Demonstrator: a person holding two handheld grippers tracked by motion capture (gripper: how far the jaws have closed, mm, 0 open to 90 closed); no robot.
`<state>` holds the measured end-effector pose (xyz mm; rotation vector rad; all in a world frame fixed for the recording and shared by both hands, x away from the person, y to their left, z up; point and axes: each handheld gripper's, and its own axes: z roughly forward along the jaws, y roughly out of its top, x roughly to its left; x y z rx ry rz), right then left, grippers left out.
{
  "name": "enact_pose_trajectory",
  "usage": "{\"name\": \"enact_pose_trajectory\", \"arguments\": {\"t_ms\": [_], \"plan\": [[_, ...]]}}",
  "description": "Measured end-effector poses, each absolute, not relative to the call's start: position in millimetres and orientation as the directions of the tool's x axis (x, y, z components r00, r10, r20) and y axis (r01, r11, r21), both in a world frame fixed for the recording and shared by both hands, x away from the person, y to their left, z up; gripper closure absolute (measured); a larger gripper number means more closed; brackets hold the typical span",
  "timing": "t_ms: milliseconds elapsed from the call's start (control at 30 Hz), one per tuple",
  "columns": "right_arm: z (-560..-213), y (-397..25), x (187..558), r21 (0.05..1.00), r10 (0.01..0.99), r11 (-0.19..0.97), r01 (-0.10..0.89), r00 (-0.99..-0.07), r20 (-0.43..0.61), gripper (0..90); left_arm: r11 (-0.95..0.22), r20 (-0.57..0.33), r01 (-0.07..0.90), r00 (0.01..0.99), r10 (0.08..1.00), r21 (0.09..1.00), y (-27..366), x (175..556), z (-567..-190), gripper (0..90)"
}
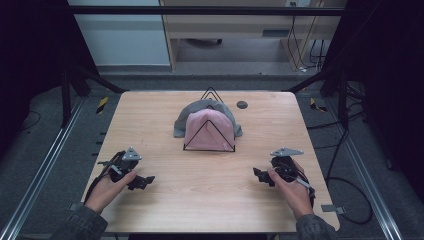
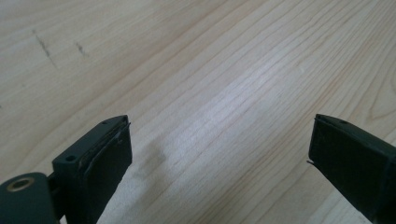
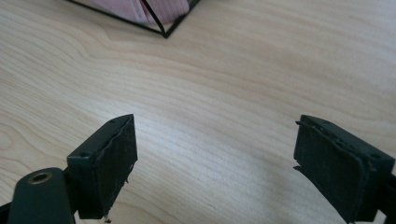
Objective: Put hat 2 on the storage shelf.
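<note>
- High view shows a pink cloth (image 1: pixel 210 131) lying on a grey cloth (image 1: pixel 186 120) at the middle of the wooden worktop (image 1: pixel 150 115), toward its far half; the grey one sticks out behind and to both sides of the pink one.
- A black wire frame (image 1: pixel 209 135) with triangular ends stands over the two cloths: its near triangle rises in front of the pink cloth, with its base bar along that cloth's near edge, and a second triangle peak shows behind the grey cloth.
- A small dark round mark (image 1: pixel 242 104) sits on the worktop just to the right of the cloths, near the far edge.
- The left gripper (image 1: pixel 142 181), held in the person's left hand (image 1: pixel 107 189), rests near the worktop's front left; it is well apart from the cloths.
- Left gripper view shows its jaws spread wide with bare wood grain between them; they hold nothing.
- The right gripper (image 1: pixel 260 176), held in the right hand (image 1: pixel 292 190), sits near the front right, also well apart from the cloths.
- Right gripper view shows its jaws wide open and empty over the worktop, with a corner of the wire frame (image 3: pixel 166 32) and a strip of the pink cloth (image 3: pixel 135 8) at the top edge.
</note>
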<state>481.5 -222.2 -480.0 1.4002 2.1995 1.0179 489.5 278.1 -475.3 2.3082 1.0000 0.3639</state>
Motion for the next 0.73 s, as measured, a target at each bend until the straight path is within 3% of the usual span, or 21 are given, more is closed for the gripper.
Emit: {"name": "enact_pose_trajectory", "arguments": {"t_ms": [267,533,733], "plan": [[-500,-223,477,0.696,0.891,0.250,0.673,-0.441,0.106,11.5,-0.517,-0.018,0.609,0.657,0.753,0.601,283,489,-495,5.1],[-512,-210,470,0.728,0.889,0.312,0.610,-0.457,0.002,2.8,-0.522,0.017,0.589,0.654,0.757,0.617,279,486,-499,0.0],[-512,-209,470,0.727,0.894,0.308,0.613,-0.448,-0.001,2.4,-0.518,0.019,0.576,0.657,0.754,0.632,281,485,-501,0.0]]}}
